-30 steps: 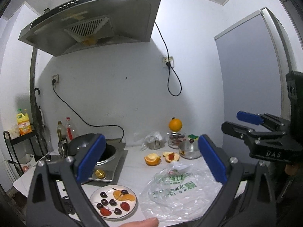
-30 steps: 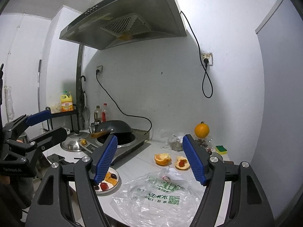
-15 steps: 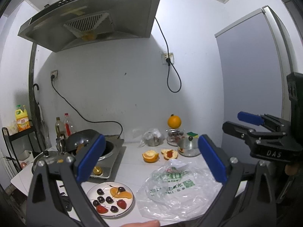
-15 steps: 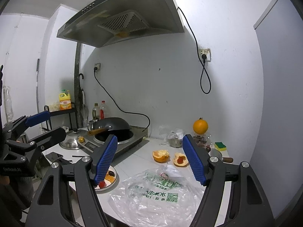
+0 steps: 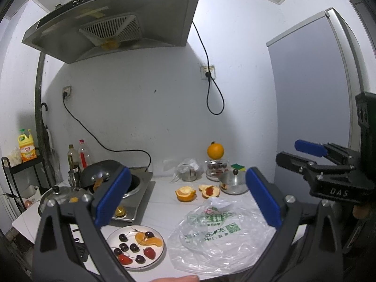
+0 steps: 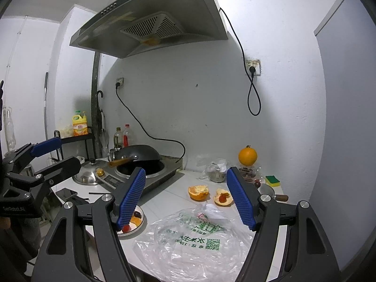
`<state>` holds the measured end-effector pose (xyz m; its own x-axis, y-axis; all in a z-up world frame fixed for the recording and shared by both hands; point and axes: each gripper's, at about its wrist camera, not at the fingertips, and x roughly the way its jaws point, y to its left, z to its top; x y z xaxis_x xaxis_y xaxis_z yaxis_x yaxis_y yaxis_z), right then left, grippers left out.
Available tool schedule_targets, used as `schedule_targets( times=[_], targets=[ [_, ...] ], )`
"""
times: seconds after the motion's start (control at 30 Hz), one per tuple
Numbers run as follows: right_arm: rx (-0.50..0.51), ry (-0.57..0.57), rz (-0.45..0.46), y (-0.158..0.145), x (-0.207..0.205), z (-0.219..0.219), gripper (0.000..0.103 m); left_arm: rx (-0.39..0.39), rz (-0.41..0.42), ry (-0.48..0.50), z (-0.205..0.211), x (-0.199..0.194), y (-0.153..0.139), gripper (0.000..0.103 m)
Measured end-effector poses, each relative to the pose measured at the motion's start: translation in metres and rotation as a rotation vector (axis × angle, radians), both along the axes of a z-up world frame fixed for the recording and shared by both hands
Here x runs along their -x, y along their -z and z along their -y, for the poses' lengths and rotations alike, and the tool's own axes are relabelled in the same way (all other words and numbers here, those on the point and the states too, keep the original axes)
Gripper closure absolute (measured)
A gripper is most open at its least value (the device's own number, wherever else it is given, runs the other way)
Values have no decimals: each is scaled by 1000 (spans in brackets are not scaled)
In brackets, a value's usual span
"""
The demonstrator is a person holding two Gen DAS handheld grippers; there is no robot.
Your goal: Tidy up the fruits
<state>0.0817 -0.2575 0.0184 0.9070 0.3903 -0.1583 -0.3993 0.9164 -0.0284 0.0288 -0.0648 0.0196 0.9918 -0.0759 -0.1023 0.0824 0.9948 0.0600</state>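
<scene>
Both tools, left tool (image 5: 188, 197) and right tool (image 6: 185, 197), hang wide open and empty above the counter (image 5: 164, 202) (fruit already fills the near-left plate (image 5: 141, 266)), so sorting could be starting or finished.

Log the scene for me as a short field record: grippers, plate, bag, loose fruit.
left gripper: open, holding nothing, above the counter
right gripper: open, holding nothing
plate: near counter edge, holds cherries, strawberries, orange segments
plastic bag: lying flat, right of the plate
orange peel halves: behind the bag, one holds a red piece
whole orange: on a container by the wall
</scene>
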Motion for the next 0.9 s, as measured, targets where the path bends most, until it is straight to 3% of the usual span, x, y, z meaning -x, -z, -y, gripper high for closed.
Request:
schedule_targets(
  times=[0.9],
  targets=[
    [4, -2, -1, 1, 1, 0, 28, 3, -3, 3, 3, -3, 0, 4]
  ],
)
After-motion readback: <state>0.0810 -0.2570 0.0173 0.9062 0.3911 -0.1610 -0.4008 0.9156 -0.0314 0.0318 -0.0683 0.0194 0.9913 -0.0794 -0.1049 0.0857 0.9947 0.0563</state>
